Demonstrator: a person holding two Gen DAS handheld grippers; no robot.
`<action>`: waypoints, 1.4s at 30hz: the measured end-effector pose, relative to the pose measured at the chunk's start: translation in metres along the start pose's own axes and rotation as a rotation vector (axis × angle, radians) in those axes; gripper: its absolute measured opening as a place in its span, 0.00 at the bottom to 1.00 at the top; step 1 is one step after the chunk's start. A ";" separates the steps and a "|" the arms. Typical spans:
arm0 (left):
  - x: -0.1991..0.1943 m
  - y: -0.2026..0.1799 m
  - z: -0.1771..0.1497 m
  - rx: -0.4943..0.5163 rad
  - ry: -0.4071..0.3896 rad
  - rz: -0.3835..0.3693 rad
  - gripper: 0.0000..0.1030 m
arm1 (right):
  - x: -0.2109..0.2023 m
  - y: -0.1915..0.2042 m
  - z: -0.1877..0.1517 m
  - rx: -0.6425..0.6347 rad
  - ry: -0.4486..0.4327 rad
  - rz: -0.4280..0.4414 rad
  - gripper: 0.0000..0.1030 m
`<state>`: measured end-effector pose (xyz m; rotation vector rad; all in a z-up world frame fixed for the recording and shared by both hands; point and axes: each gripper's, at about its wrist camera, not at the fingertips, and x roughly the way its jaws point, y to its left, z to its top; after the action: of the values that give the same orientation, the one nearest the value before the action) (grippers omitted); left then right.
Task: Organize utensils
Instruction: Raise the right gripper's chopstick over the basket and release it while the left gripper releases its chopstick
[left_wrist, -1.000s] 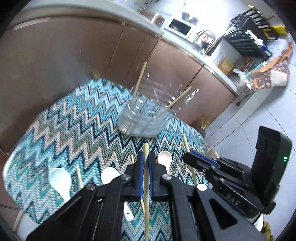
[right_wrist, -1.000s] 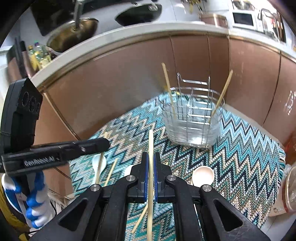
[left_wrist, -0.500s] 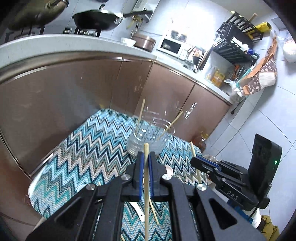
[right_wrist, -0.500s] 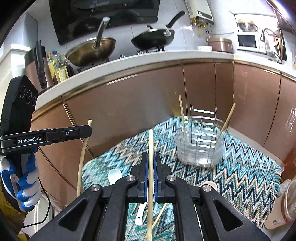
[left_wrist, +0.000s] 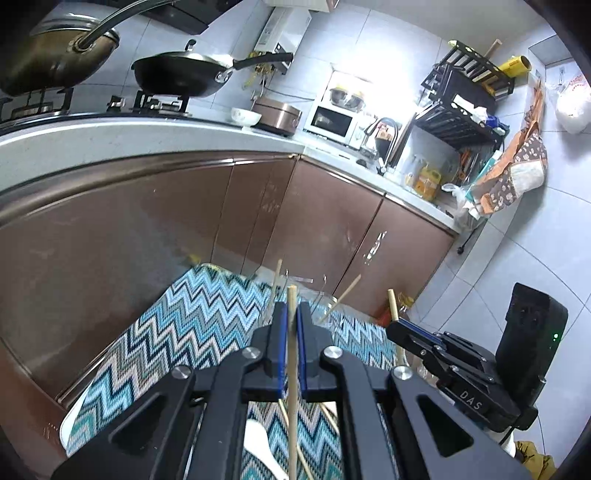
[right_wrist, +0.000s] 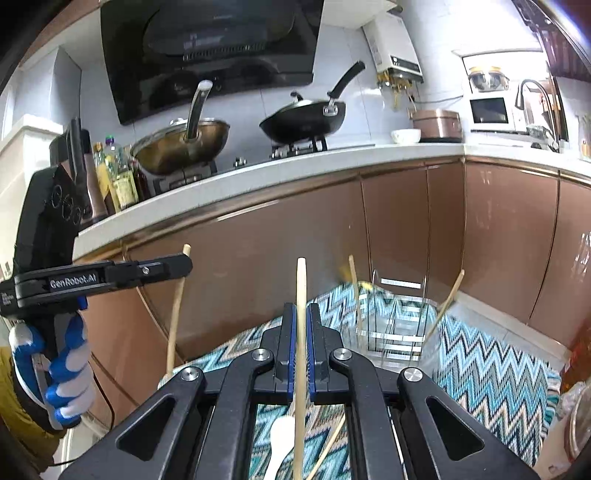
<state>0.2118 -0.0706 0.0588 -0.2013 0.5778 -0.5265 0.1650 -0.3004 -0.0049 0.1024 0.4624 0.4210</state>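
Change vs 1 s back: both grippers now sit higher above the mat; holder looks smaller and lower in both views, stove and counter have come into sight. Grips unchanged.
L gripper (left_wrist: 291, 334): jaws clamped on a chopstick (left_wrist: 291, 373), stick runs upright btwn the blue pads (left_wrist: 282, 347), tip pokes out past the fingertips. In the R wrist view the same tool (right_wrist: 184, 264) shows at left, held by a hand (right_wrist: 62, 373) in a blue/white glove, its stick (right_wrist: 176, 306) hanging down below the jaws.
R gripper (right_wrist: 301, 334): jaws together on a 2nd chopstick (right_wrist: 301, 332), held the same way, upright btwn pads, tip well clear above them. In the L wrist view it shows at right (left_wrist: 397, 328), stick tip (left_wrist: 392, 304) up.
Mat (left_wrist: 184, 325): zigzag teal/white cloth under both tools, w/ a white spoon (right_wrist: 280, 432) and loose chopsticks (right_wrist: 328, 443) lying on it just below the fingers.
Holder (right_wrist: 399, 325): clear wire-frame utensil basket standing on the mat's far part, beyond the fingertips; 2 chopsticks in it already, one leaning left (right_wrist: 354, 288), one leaning right (right_wrist: 448, 299). Compartment: can't tell.
Cabinets (right_wrist: 406, 229): brown glossy doors right behind the mat.
Counter (right_wrist: 295, 158): pale top above the doors; black wok (right_wrist: 303, 118) and brass-coloured pan (right_wrist: 181, 147) on the hob, white bowl (right_wrist: 405, 136), rice cooker (right_wrist: 437, 125), microwave (right_wrist: 489, 110) further along.
Far wall: range hood (right_wrist: 210, 48) over the hob.
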 end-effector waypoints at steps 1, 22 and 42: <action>0.003 0.000 0.003 -0.003 -0.010 -0.003 0.05 | 0.002 -0.002 0.005 -0.003 -0.014 -0.003 0.05; 0.117 -0.020 0.066 -0.047 -0.399 0.077 0.05 | 0.072 -0.079 0.072 0.041 -0.433 -0.182 0.05; 0.169 -0.023 0.011 0.031 -0.422 0.193 0.34 | 0.097 -0.102 0.011 0.033 -0.343 -0.321 0.17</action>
<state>0.3281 -0.1787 -0.0037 -0.2169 0.1740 -0.2924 0.2866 -0.3531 -0.0546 0.1270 0.1420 0.0761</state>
